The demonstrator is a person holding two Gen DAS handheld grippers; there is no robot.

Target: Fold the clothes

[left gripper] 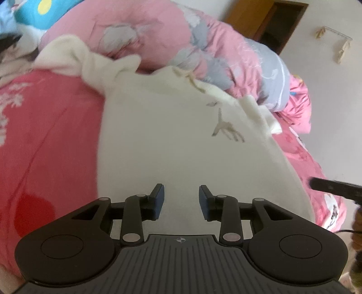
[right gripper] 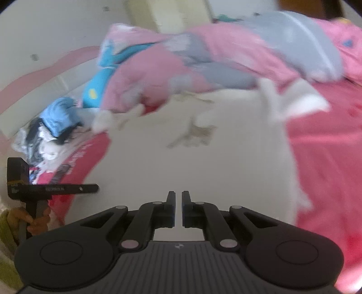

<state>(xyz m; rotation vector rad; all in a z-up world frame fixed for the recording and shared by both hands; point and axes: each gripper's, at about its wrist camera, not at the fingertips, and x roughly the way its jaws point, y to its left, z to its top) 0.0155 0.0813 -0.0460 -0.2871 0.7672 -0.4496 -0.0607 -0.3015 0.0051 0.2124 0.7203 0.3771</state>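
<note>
A cream white garment [left gripper: 176, 140] with a small grey-brown print lies spread flat on a pink-red bedsheet [left gripper: 45, 140]; its sleeves bunch at the far end. My left gripper [left gripper: 181, 200] is open and empty, hovering over the garment's near part. My right gripper [right gripper: 178, 207] hovers over the same garment [right gripper: 181, 162] with its jaws nearly closed, a thin gap between them, nothing held. The right gripper's finger shows at the right edge of the left wrist view [left gripper: 334, 187]; the left gripper shows at the left of the right wrist view [right gripper: 54, 188].
A pink and grey quilt [left gripper: 181, 40] is heaped along the far side of the bed. Blue and dark clothes [right gripper: 58, 117] lie piled at the far left. A white wall [left gripper: 334, 95] and a wooden door frame [left gripper: 248, 18] stand beyond.
</note>
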